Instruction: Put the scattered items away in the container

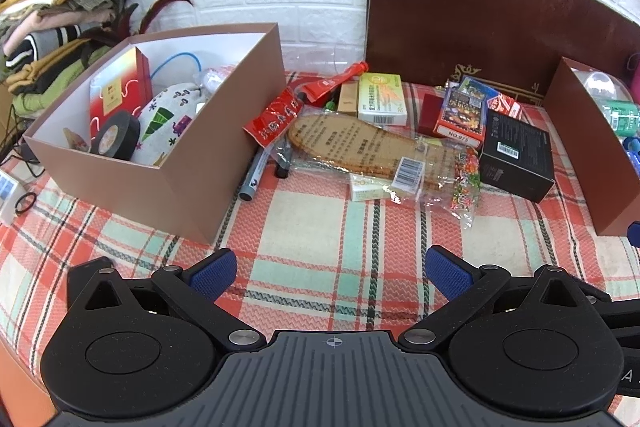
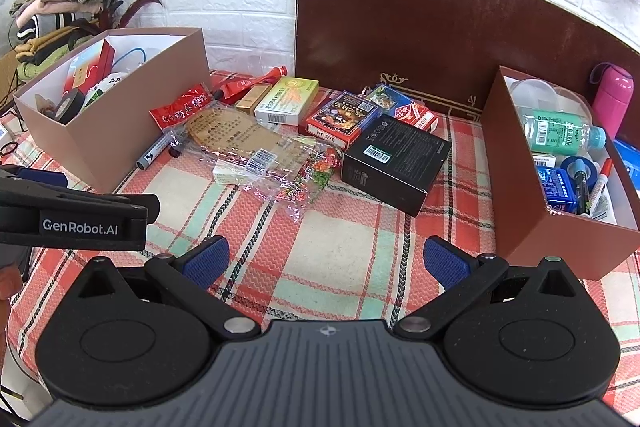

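Both wrist views look forward and down over the plaid-covered desk (image 1: 320, 219) from close above its near edge; the left sits leftward, the right rightward; both share the black box (image 1: 516, 159) (image 2: 396, 159).

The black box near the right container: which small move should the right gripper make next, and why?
Probably move the right gripper forward toward the black box. Its jaws stand open and empty over the plaid cloth, the box lies unobstructed ahead, and the right container is beside it.
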The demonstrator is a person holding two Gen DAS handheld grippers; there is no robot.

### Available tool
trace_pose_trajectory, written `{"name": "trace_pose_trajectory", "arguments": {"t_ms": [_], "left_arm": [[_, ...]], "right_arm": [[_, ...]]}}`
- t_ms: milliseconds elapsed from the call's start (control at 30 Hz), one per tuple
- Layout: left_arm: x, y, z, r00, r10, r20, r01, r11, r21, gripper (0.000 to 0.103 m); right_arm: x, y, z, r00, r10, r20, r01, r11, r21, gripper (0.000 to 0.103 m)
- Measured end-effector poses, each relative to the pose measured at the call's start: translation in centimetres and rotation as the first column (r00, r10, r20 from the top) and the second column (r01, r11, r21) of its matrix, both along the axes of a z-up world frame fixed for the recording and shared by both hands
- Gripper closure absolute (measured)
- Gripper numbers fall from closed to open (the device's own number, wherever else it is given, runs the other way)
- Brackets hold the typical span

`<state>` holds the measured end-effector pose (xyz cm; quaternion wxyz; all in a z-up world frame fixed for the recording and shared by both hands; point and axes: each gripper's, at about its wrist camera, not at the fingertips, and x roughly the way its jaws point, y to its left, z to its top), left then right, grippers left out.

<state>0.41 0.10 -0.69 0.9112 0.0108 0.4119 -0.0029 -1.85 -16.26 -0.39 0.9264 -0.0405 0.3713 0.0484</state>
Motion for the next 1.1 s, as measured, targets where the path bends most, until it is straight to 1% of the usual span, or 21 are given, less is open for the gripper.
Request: {"name": "trace_pose_trajectory", "arguments": {"t_ms": [367,667,800,967,1100], "left_arm": [[0.4,-0.1,-0.5,1.000,-0.002,-0.010,0.002,1.000,0.002,0.000],[1.1,-0.8,-1.9,1.000,-0.026,-0.006,0.026,0.999,0.037,0.000],[2.1,-0.9,-2.9,0.998,-0.044,-0.035,0.045,0.999,0.011,0.000],[3.7,-0.4,-4.3,0.997,-0.035,-0.068,0.034,0.999,-0.018,0.000],[5.7,0.4,-5.1,0.997,-0.012,-0.083,0.010,0.999,-0.030,0.003]], "right_arm": [[0.5,-0.1,-0.6,1.000,-0.005,-0.014,0.005,1.000,0.005,0.000],[1.5,-1.0,-1.8,0.999,-0.010,-0.038,0.010,1.000,0.013,0.000],[2.5,-1.3,-2.9,0.998,-0.008,-0.056,0.009,1.000,0.014,0.000],[4.2,-1.5,-4.6,0.997,0.018,-0.078,-0.014,0.999,0.048,0.000],[6.0,-1.4,-6.1,0.996,0.038,-0.081,-0.032,0.997,0.073,0.000]]}}
